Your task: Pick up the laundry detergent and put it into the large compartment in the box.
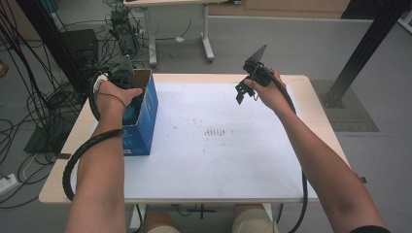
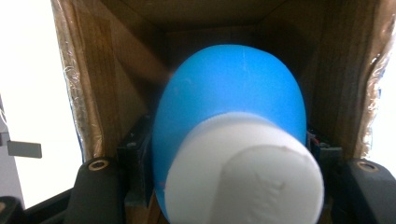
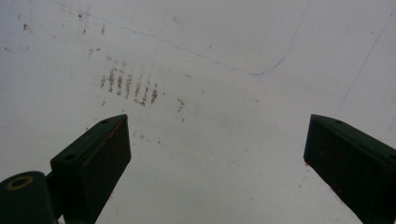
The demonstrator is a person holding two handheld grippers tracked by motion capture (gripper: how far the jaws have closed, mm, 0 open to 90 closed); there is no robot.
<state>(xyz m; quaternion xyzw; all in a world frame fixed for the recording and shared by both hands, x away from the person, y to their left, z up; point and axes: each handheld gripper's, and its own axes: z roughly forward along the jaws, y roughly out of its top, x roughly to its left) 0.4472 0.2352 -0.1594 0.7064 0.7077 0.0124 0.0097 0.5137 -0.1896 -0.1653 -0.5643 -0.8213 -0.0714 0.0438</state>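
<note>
Blue bottle (image 2: 229,98) sits clamped in the left claw (image 1: 127,94) inside the box (image 1: 145,116); the right claw (image 3: 217,154), raised, gapes.

High view: even, diffuse daylight, soft shadows, slight softness overall. The white-topped wooden counter (image 1: 218,141) reflects light without glare.

Left gripper view: the brown cardboard box interior (image 2: 121,60) is dim; the blue plastic bottle with white cap (image 2: 233,140) is close and blurred; both side margins are overexposed.

Right gripper view: flat, bright lighting; the black jaws are soft-edged.
</note>
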